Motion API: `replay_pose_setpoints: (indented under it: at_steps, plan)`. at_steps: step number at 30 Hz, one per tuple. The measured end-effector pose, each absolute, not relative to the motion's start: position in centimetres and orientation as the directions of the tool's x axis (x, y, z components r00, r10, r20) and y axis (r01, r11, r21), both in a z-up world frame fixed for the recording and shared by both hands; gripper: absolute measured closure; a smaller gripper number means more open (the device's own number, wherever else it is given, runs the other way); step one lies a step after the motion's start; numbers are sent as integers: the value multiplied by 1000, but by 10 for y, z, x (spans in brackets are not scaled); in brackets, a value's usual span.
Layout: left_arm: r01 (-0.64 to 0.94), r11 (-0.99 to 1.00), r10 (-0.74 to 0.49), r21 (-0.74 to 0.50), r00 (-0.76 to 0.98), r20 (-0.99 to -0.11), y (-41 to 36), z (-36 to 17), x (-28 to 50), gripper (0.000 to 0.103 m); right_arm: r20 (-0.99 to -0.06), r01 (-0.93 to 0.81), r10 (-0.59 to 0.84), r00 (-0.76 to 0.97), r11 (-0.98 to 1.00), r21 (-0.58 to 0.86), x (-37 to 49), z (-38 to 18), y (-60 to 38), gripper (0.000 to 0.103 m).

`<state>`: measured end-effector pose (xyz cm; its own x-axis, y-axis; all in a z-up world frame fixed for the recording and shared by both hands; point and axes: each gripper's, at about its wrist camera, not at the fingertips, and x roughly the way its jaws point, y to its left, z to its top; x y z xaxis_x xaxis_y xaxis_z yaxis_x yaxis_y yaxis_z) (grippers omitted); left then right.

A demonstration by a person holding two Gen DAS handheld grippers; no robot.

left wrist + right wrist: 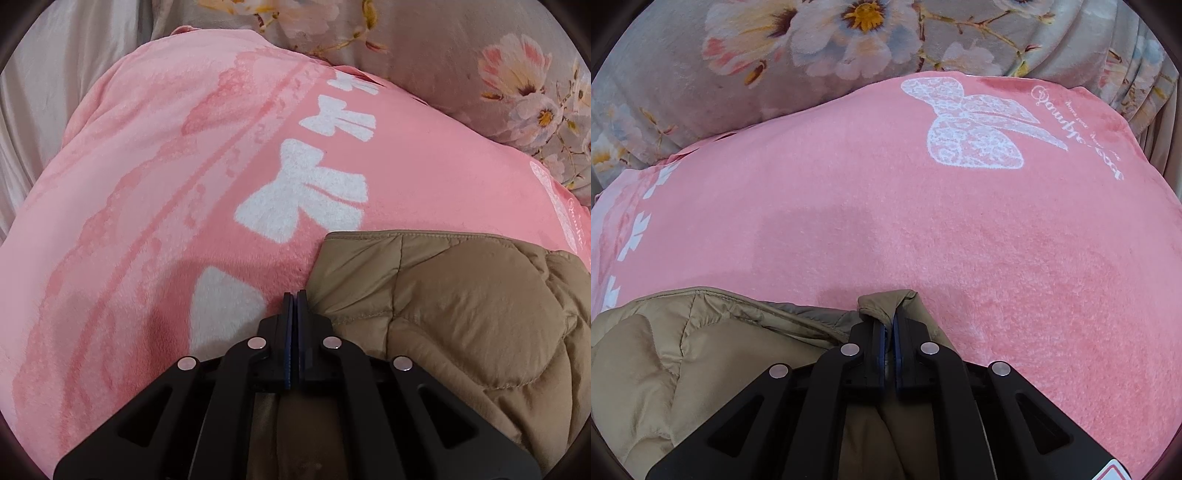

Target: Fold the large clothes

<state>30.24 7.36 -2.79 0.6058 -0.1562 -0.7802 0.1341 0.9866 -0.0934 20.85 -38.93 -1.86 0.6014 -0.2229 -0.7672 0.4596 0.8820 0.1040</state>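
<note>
A tan quilted puffer jacket lies on a pink blanket, at the lower right of the left wrist view and the lower left of the right wrist view. My left gripper is shut at the jacket's left edge; tan fabric shows under its fingers, but the pinch itself is hidden. My right gripper is shut on a fold of the jacket's edge, which bunches over its fingertips.
The pink blanket has white bows and a lace butterfly print. A grey floral quilt lies heaped along its far side and shows in the left wrist view. Pale satin sheet lies at far left.
</note>
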Motion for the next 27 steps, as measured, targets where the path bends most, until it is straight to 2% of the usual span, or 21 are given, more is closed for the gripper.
replay_pose_setpoints:
  at_steps: [1, 2, 3, 5, 8, 10, 12, 16, 19, 21, 24, 27]
  plan:
    - [133, 988, -146, -82, 600, -787, 74, -26, 303, 102, -772, 456, -207, 601, 882, 119, 207, -17, -392, 98]
    - [127, 990, -124, -60, 595, -794, 74, -24, 302, 94, -779, 463, -201, 594, 877, 126, 203, -14, -395, 95]
    - [99, 995, -64, -7, 596, -801, 75, -15, 297, 75, -780, 473, -196, 594, 870, 142, 195, -6, -397, 92]
    - [85, 996, -58, -4, 639, -767, 82, 9, 281, 50, -750, 482, -197, 631, 857, 180, 174, 12, -400, 80]
    - [116, 991, -126, -61, 722, -681, 86, 59, 251, 46, -678, 495, -257, 688, 850, 180, 140, 47, -394, 64]
    - [145, 985, -168, -89, 746, -645, 76, 83, 240, 44, -644, 481, -291, 708, 866, 138, 134, 65, -378, 64]
    - [183, 975, -219, -124, 748, -626, 56, 96, 233, 35, -615, 441, -302, 729, 893, 84, 139, 79, -353, 64]
    - [252, 963, -251, -94, 715, -653, -11, 86, 227, 31, -541, 377, -336, 771, 925, -38, 153, 93, -311, 62]
    - [254, 964, -235, -81, 664, -710, -41, 51, 233, 31, -485, 389, -396, 780, 913, -119, 159, 102, -310, 48]
    - [225, 973, -195, -59, 648, -736, -45, 24, 239, 30, -488, 425, -417, 767, 899, -100, 155, 109, -324, 48]
    - [218, 972, -209, -83, 656, -725, -38, 11, 243, 30, -517, 346, -299, 802, 938, -6, 146, 111, -323, 50]
    - [210, 974, -207, -89, 655, -726, -38, 15, 243, 32, -551, 241, -202, 810, 970, -2, 155, 98, -288, 62]
